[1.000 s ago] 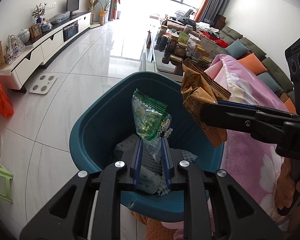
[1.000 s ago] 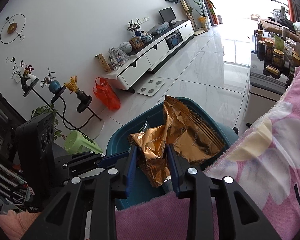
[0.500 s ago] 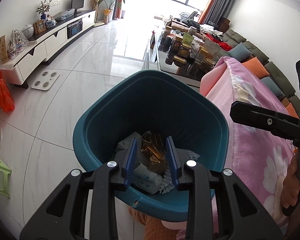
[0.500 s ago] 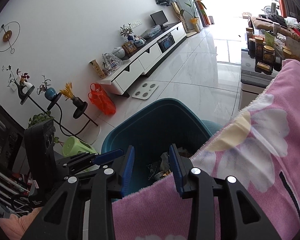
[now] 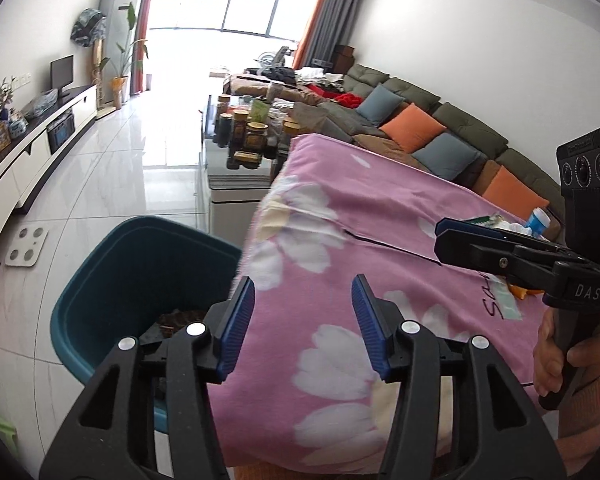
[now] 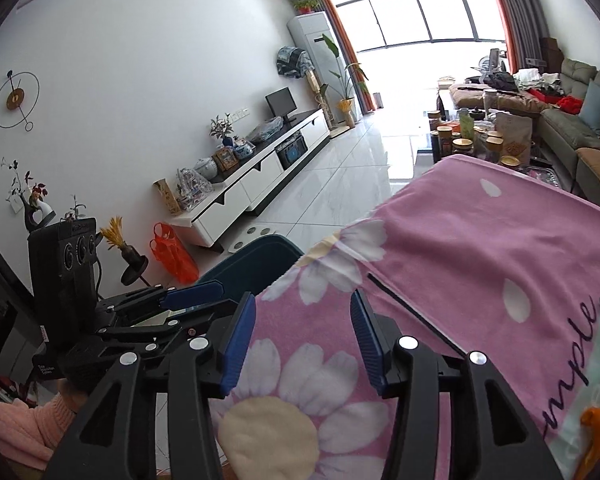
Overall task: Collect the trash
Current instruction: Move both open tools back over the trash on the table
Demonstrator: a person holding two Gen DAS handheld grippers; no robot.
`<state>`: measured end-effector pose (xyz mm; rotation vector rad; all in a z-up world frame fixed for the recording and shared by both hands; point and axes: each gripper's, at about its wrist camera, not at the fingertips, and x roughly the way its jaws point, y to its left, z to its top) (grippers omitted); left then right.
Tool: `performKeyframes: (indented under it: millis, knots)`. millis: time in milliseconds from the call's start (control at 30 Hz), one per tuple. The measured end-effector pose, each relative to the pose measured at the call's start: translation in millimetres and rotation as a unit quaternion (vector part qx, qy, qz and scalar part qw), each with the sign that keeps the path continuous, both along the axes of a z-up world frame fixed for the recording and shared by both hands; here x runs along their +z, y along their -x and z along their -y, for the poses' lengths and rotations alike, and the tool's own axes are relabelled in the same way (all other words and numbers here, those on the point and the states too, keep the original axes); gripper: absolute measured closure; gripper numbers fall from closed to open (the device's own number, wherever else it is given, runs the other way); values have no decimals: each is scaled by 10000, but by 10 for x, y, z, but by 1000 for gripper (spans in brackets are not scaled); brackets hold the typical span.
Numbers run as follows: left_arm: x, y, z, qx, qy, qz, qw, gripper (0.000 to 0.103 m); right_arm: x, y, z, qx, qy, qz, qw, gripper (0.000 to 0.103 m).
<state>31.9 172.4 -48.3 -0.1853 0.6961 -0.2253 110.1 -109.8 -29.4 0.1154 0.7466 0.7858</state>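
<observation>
The teal bin stands on the floor beside the pink flowered blanket, with brown wrappers showing at its bottom. Its rim also shows in the right wrist view. My left gripper is open and empty over the blanket's near edge, right of the bin. My right gripper is open and empty over the blanket; it also shows in the left wrist view. Trash lies on the blanket at the far right: a pale green packet, an orange piece and a blue-capped item.
A glass coffee table crowded with jars stands beyond the blanket. A sofa with orange and blue cushions runs along the right. A white TV cabinet lines the left wall, with a scale on the tiled floor.
Both grippers let their wrappers fall into the bin, opened wide, and swung right from over the bin to over the pink blanket.
</observation>
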Motion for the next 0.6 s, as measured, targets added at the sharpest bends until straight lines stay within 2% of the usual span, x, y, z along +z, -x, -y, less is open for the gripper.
performKeyframes:
  millis: [300, 600]
  knots:
    - [26, -110, 1007, -1055, -73, 2, 9944, 53, -23, 214, 1092, -1299, 14, 142, 9914, 56]
    - [-50, -257, 1907, -1936, -208, -150, 9808, 53, -84, 361, 1984, -2526, 44, 257, 9672, 56]
